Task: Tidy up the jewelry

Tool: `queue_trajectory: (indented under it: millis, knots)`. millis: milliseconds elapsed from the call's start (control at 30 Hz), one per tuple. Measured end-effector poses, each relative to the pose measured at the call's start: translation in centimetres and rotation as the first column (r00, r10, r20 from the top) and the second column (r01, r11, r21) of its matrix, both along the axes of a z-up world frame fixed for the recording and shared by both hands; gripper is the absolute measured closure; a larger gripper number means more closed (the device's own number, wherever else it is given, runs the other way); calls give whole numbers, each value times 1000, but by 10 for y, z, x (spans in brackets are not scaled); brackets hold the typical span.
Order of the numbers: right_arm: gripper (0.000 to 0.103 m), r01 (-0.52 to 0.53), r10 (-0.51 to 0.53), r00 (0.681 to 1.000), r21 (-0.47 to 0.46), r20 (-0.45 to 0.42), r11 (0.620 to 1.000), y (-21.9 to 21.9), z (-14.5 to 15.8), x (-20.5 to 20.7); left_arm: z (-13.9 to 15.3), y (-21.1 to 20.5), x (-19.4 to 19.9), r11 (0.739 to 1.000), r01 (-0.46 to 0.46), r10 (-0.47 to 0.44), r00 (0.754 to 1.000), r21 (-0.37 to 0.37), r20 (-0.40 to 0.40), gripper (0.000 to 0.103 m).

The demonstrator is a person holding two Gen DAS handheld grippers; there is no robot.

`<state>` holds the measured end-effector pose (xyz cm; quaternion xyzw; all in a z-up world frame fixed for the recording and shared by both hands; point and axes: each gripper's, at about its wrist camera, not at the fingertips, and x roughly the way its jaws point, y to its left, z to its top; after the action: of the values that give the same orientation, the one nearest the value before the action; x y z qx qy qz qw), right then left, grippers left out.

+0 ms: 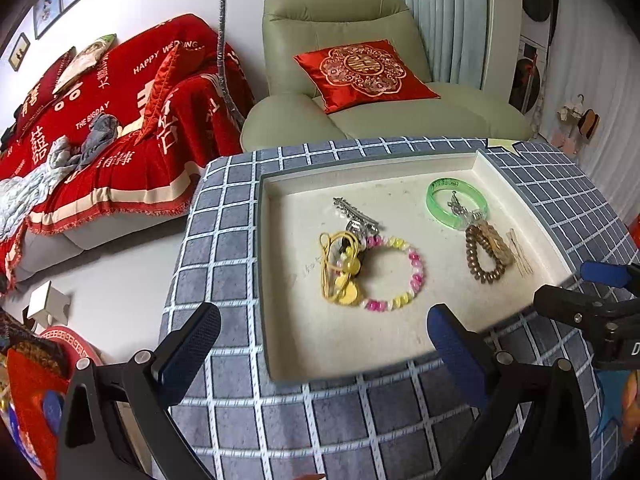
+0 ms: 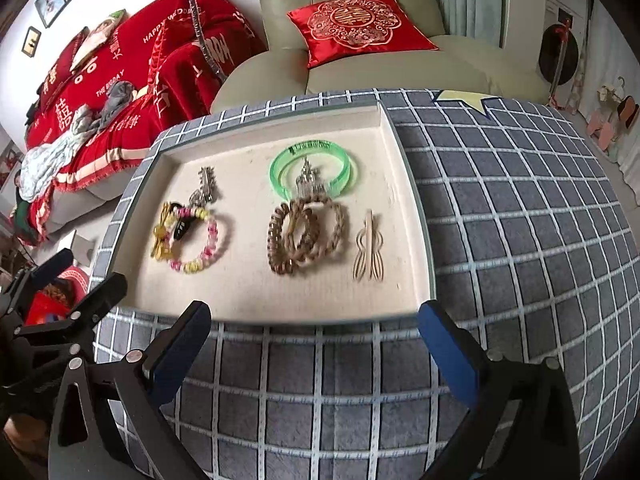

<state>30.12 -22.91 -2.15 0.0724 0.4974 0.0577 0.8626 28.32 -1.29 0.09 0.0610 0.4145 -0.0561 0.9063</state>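
- Left wrist view: the left hand-held gripper [image 1: 324,340] hangs over the near edge of the tray [image 1: 320,368], its jaws spread wide and holding nothing, probably so it can come down around a piece. The shallow cream tray sits on a worktop [image 1: 224,208] covered in grey checked cloth. A pink and yellow bead bracelet [image 1: 394,272] lies tangled with a yellow cord [image 1: 332,268] and a silver clip [image 1: 356,214], so this cluster likely needs separating first. The right hand-held gripper [image 1: 600,292] shows at the frame's right edge.
- Right wrist view: the right hand-held gripper [image 2: 316,332] is likewise wide open and empty, poised at the tray's front rim [image 2: 304,318]. A translucent green bangle [image 2: 314,170] rests at the far side with a silver charm [image 2: 308,182] inside it, touching brown coil hair ties [image 2: 306,234] stacked together. Pale hairpins [image 2: 369,248] lie just beside them, apart and flat, seemingly the easiest pick.
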Motion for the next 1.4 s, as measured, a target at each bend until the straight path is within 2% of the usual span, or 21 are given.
queue_trajectory:
  millis: [267,400,600,767,933,1400]
  knots:
    - [0,2,-1,999,-32,38,999,2,3,-39,-4,6,-42,1000,-13,13,1000,-24,-16,0]
    - [0,20,-19,998,-18,63,1000,-2,6,-56,-5,7,-62,999,-17,17,1000,-27,-2,0]
    - [0,41,-34,990,-49,137,998,0,14,-80,-1,12,-91,997,-51,54,998,-59,43,0]
    - [0,49,-33,977,-73,210,996,6,22,-98,7,13,-109,995,-80,87,989,-57,120,0]
    - [0,59,-31,962,-96,270,994,11,29,-112,10,12,-119,993,-108,114,980,-46,164,0]
    - [0,73,-19,934,-140,357,987,18,32,-127,9,16,-125,989,-130,140,976,-71,168,0]
